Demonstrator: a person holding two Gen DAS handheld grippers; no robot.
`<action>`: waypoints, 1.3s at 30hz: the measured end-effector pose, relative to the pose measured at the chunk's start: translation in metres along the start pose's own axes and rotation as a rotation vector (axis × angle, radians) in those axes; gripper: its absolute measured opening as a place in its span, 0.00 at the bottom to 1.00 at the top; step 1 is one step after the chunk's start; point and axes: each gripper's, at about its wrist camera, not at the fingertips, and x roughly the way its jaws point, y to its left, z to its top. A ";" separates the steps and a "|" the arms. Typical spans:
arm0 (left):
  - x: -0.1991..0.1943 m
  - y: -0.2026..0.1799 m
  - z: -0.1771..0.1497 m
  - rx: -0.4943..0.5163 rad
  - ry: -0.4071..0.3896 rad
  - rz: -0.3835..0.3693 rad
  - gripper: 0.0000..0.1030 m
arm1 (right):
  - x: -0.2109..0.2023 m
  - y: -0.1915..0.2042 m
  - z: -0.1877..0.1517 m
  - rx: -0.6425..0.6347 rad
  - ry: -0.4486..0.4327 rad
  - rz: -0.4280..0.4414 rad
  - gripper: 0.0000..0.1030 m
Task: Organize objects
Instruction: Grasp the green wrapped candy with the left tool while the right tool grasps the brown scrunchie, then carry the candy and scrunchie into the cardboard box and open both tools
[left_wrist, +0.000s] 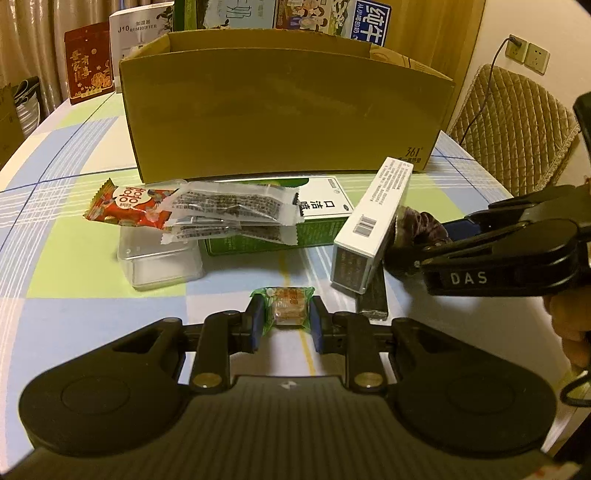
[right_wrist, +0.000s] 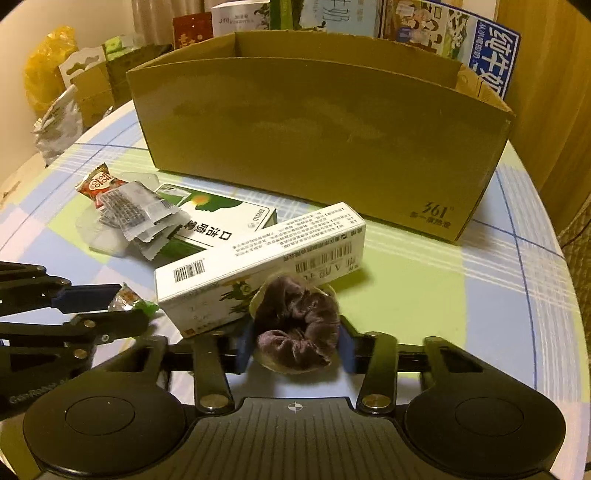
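The cardboard box (left_wrist: 280, 107) at the far side of the tabletop (left_wrist: 74, 302) is plain brown and open-topped, with "361°" printed at its lower right corner. Just in front of it lies a flat green-and-white carton (left_wrist: 317, 214) bearing large Chinese characters. Over that carton's left end rest clear crinkled sachets (left_wrist: 229, 214) with dark print and a red snack packet (left_wrist: 125, 206) with serrated ends, partly on a clear plastic container (left_wrist: 159, 262). To the right, a long white box (left_wrist: 373, 225) with a barcode and fine Chinese text sits tilted, its near end over a dark flat bar (left_wrist: 373, 299).

The left tool (left_wrist: 289, 317) is clamped on a small wrapped sweet (left_wrist: 286, 306), orange-brown inside a clear wrapper with green ends, held near the middle of the tabletop. The right tool (right_wrist: 295, 345) is closed on a brown velvety scrunchie (right_wrist: 299, 325), soft and gathered, held just beside the white box; its side reads "DAS". The tabletop cloth is a smooth check of pale blue, green and white. Behind the cardboard box stand printed cartons, one white marked "J10 HUMIDIFIER" (left_wrist: 142, 33).
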 end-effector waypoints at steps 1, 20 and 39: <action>0.000 0.000 0.000 0.000 0.001 0.000 0.20 | -0.002 0.000 0.000 0.012 0.000 -0.001 0.31; -0.053 -0.013 0.006 0.050 -0.069 -0.025 0.20 | -0.081 0.001 -0.005 0.118 -0.099 -0.014 0.26; -0.065 -0.012 0.011 0.029 -0.106 -0.031 0.20 | -0.079 0.005 -0.008 0.115 -0.085 -0.013 0.26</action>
